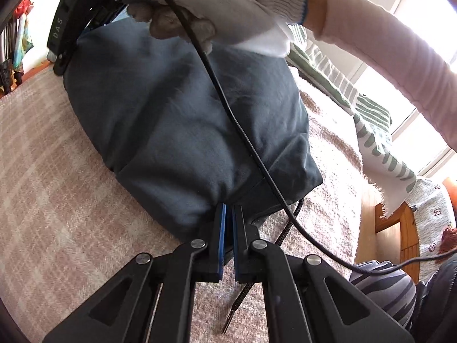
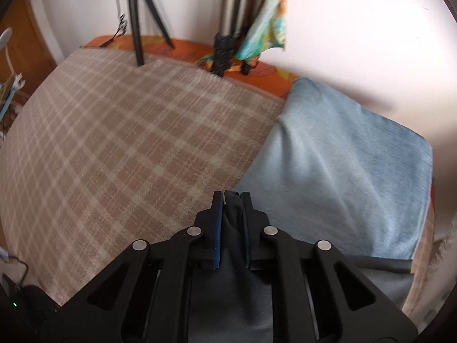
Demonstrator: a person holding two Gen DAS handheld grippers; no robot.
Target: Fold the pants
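The dark grey-blue pants (image 1: 182, 131) lie bunched and partly lifted over the plaid blanket (image 1: 57, 200). My left gripper (image 1: 229, 208) is shut on the near edge of the pants, by a black drawstring (image 1: 285, 228) that hangs down. My right gripper, held in a white-gloved hand (image 1: 228, 3), grips the far edge of the pants at the top of the left wrist view. In the right wrist view my right gripper (image 2: 232, 195) is shut on a fold of the pants (image 2: 232, 291), which hang under it.
A light blue pillow (image 2: 342, 171) lies at the right on the bed. Two tripods (image 2: 137, 14) and a doll (image 2: 268, 14) stand at the far wall. A striped cloth (image 1: 371, 131) and wooden furniture (image 1: 400, 228) are to the right. A black cable (image 1: 228, 105) crosses the pants.
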